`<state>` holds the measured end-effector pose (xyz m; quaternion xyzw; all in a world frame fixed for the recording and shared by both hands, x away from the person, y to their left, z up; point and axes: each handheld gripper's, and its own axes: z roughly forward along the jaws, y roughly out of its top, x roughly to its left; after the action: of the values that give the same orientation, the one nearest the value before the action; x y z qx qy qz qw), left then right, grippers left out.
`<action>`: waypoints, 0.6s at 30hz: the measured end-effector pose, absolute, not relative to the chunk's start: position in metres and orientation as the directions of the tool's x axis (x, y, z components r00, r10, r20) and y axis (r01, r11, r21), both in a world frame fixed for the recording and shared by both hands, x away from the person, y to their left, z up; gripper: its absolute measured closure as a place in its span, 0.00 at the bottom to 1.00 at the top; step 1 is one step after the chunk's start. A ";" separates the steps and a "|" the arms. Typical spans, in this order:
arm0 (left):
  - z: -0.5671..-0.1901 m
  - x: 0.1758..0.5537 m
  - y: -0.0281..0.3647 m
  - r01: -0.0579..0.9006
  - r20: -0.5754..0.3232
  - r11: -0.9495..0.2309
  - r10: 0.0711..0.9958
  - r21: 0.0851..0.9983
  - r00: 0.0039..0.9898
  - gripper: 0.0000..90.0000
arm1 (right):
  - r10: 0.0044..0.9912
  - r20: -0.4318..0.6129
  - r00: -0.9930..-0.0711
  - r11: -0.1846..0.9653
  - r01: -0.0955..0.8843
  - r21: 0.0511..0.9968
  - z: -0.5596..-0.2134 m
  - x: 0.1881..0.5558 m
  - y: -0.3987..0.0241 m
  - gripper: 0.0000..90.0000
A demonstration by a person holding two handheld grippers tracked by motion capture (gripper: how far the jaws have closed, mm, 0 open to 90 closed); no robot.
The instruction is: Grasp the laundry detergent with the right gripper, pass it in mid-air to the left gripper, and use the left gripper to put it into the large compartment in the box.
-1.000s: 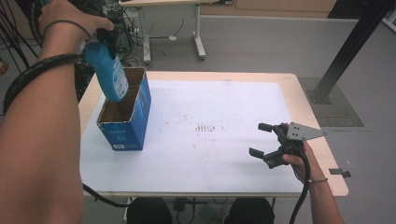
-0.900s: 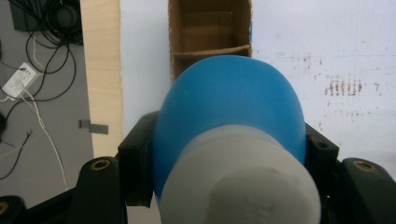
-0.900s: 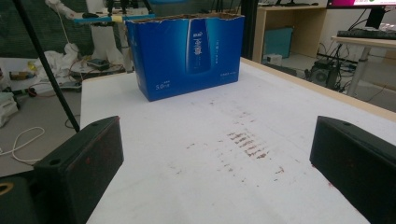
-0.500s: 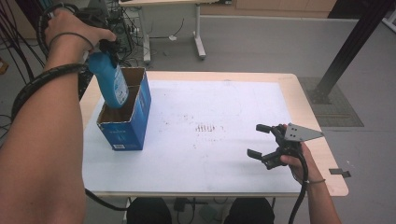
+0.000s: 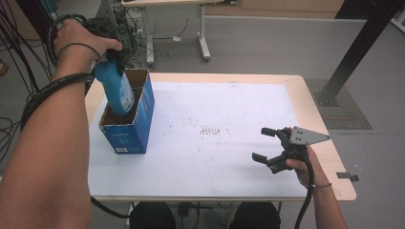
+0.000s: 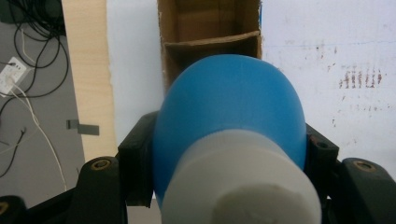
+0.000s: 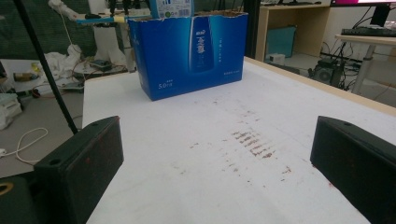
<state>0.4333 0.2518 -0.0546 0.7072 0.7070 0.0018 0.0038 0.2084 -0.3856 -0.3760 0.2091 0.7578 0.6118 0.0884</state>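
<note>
We are gripping a smooth, rounded blue plastic bottle (image 5: pixel 116 90) with our left gripper (image 5: pixel 114 53), jaws clamped tight on either side of its shoulder just below the white cap (image 6: pixel 243 186). At the upper left of the high view the bottle is hanging cap-up, its base dipping into the open top of the box (image 5: pixel 129 117). That box is glossy blue printed card outside and plain brown inside, and the left gripper view is showing a cardboard divider (image 6: pixel 212 39) across it just beyond the bottle. We are holding our right gripper (image 5: pixel 270 148) low at the lower right, jaws spread wide with nothing between them. The table (image 5: pixel 215 100) is wearing a flat white cover flecked with small brown stains (image 5: pixel 212 130), with pale wood showing along its edges.
</note>
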 end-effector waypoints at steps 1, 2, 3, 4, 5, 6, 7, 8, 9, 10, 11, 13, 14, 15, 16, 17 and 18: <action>-0.057 0.434 0.252 1.000 -0.002 0.001 1.000 0.004 -0.001 0.41 | 0.425 0.123 -0.897 0.163 0.210 0.964 -0.376 0.208 -0.386 0.03; -0.059 0.435 0.252 1.000 0.000 -0.002 1.000 -0.002 0.002 0.41 | 0.426 0.123 -0.896 0.164 0.210 0.964 -0.377 0.208 -0.386 0.03; -0.061 0.435 0.251 1.000 0.002 -0.003 1.000 -0.003 0.003 0.41 | 0.426 0.124 -0.896 0.163 0.211 0.964 -0.377 0.208 -0.386 0.03; -0.064 0.435 0.252 1.000 0.001 0.000 1.000 -0.008 0.000 0.41 | 0.426 0.125 -0.896 0.163 0.211 0.964 -0.377 0.208 -0.386 0.03; -0.065 0.436 0.252 1.000 0.001 -0.002 1.000 -0.011 0.002 0.41 | 0.426 0.126 -0.896 0.163 0.213 0.963 -0.377 0.208 -0.386 0.03; -0.068 0.436 0.253 1.000 -0.001 -0.002 1.000 -0.017 0.002 0.41 | 0.426 0.125 -0.896 0.165 0.213 0.963 -0.377 0.208 -0.385 0.03; -0.070 0.437 0.253 1.000 -0.004 0.001 1.000 -0.021 -0.001 0.41 | 0.426 0.126 -0.896 0.164 0.213 0.963 -0.378 0.208 -0.385 0.03; -0.072 0.437 0.254 1.000 -0.005 -0.001 1.000 -0.024 0.001 0.41 | 0.426 0.126 -0.896 0.164 0.213 0.963 -0.378 0.208 -0.385 0.03; -0.076 0.438 0.254 1.000 -0.009 -0.001 1.000 -0.030 0.000 0.41 | 0.426 0.127 -0.896 0.163 0.214 0.963 -0.378 0.208 -0.385 0.03; -0.076 0.438 0.254 1.000 -0.009 -0.001 1.000 -0.030 0.000 0.41 | 0.426 0.127 -0.896 0.163 0.214 0.963 -0.378 0.208 -0.385 0.03; -0.077 0.438 0.254 0.999 -0.009 -0.002 1.000 -0.034 0.001 0.41 | 0.425 0.128 -0.896 0.163 0.214 0.963 -0.379 0.209 -0.385 0.03; -0.082 0.439 0.255 0.999 -0.008 -0.002 1.000 -0.038 0.002 0.41 | 0.424 0.128 -0.897 0.164 0.215 0.963 -0.379 0.209 -0.384 0.03; -0.083 0.438 0.254 0.999 -0.006 -0.002 1.000 -0.034 0.002 0.41 | 0.423 0.130 -0.897 0.162 0.216 0.963 -0.380 0.208 -0.384 0.03; -0.085 0.438 0.254 0.999 -0.003 -0.001 1.000 -0.034 0.001 0.41 | 0.423 0.130 -0.897 0.162 0.215 0.963 -0.380 0.208 -0.384 0.03; -0.086 0.438 0.254 0.999 -0.004 -0.003 1.000 -0.037 0.003 0.41 | 0.423 0.129 -0.897 0.163 0.215 0.963 -0.380 0.208 -0.384 0.03; -0.089 0.438 0.254 0.999 -0.004 -0.006 1.000 -0.040 0.005 0.41 | 0.424 0.129 -0.897 0.163 0.216 0.963 -0.380 0.208 -0.384 0.03; -0.089 0.438 0.254 0.999 -0.004 -0.006 1.000 -0.040 0.005 0.41 | 0.424 0.129 -0.897 0.163 0.216 0.963 -0.380 0.208 -0.384 0.03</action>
<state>0.4385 0.2539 -0.0887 0.7089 0.7050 -0.0156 -0.0125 0.2082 -0.3836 -0.3804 0.2110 0.7578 0.6116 0.0849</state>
